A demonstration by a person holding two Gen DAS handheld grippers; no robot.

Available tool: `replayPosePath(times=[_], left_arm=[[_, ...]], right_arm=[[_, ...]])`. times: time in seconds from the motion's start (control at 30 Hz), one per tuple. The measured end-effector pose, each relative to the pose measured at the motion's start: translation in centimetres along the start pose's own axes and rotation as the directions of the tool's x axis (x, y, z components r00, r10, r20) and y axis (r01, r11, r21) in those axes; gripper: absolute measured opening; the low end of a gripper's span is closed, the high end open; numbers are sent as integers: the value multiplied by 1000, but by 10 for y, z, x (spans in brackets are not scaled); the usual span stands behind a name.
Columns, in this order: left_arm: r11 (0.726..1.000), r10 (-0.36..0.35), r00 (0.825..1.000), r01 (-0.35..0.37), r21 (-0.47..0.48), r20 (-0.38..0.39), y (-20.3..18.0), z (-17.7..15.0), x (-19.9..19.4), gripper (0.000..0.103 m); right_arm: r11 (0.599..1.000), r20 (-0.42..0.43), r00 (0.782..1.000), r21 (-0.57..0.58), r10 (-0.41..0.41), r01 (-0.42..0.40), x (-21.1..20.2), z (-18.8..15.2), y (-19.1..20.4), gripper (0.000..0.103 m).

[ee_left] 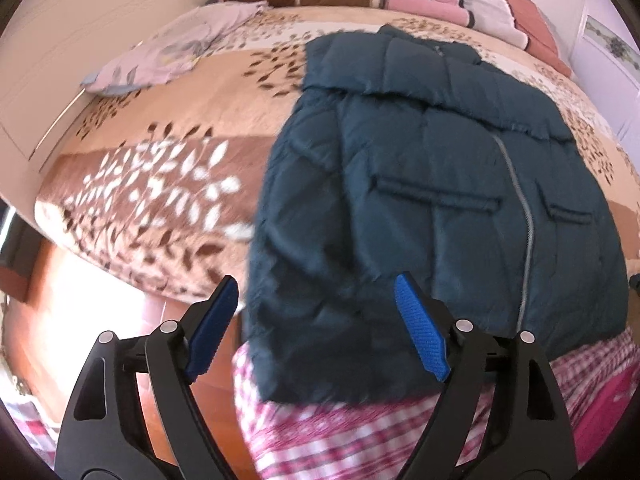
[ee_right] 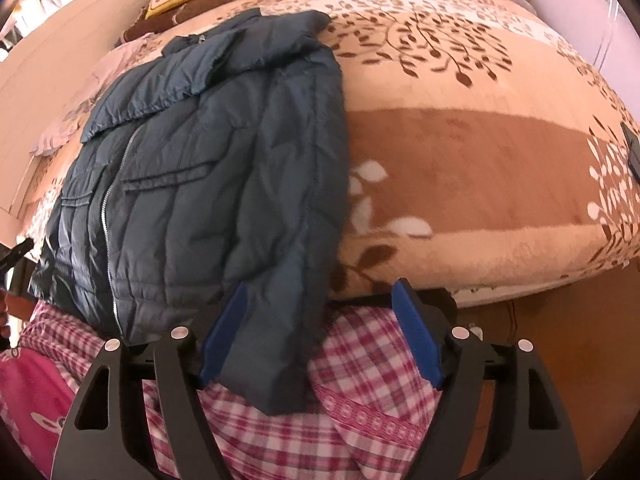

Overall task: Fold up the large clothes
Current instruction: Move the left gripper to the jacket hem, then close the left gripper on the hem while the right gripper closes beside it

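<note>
Left wrist view: the dark teal quilted puffer jacket (ee_left: 432, 184) is lying on the leaf-patterned beige bed (ee_left: 160, 184), blurred, its hem hanging over the edge; the left gripper (ee_left: 316, 328) is hovering with jaws released — nothing pinched.

Right wrist view: the right gripper (ee_right: 320, 334) is straddling the jacket's (ee_right: 208, 184) corner, jaws spread, not pressing — pink checked fabric (ee_right: 360, 412) is lying below, cut off.

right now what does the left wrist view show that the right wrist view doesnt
Only the left wrist view: the left gripper, fingers apart with the jacket's near left corner between them, and a lilac pillow on the bed.

Only the right wrist view: the right gripper, fingers apart around the jacket's near right corner, and a dark object at the bed's right edge.

Both: the blue puffer jacket zipped up on the leaf-patterned blanket, and pink checked cloth below.
</note>
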State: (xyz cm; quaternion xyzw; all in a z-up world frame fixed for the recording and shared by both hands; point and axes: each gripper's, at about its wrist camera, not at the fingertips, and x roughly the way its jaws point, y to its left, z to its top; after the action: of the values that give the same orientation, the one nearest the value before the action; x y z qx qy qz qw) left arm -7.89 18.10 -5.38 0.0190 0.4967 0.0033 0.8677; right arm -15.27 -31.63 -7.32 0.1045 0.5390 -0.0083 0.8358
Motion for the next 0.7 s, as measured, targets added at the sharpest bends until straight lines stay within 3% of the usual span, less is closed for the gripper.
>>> replayPosePath(times=[0.23,0.5,0.63,0.7], left_arm=[[997,-31,996,26,-66,-80,32,-26,15,83],[986,-135,983,121,-111,-126,33,-38,42,82],[974,-202,970,185,-127,-134,30,-40,46,56],[972,-215,968,198,-128,-133,30,-39,46,49]], right_arm=[[999,-89,995,-25,36,-39,13,-8,1,77],[998,-150,988,-28,46,-51,27,-13,3,77],[998,-169,984,-13,60,-63,30,-15,-1,78],[998,-179,982,-3,68,-69,32,-17,-5,80]])
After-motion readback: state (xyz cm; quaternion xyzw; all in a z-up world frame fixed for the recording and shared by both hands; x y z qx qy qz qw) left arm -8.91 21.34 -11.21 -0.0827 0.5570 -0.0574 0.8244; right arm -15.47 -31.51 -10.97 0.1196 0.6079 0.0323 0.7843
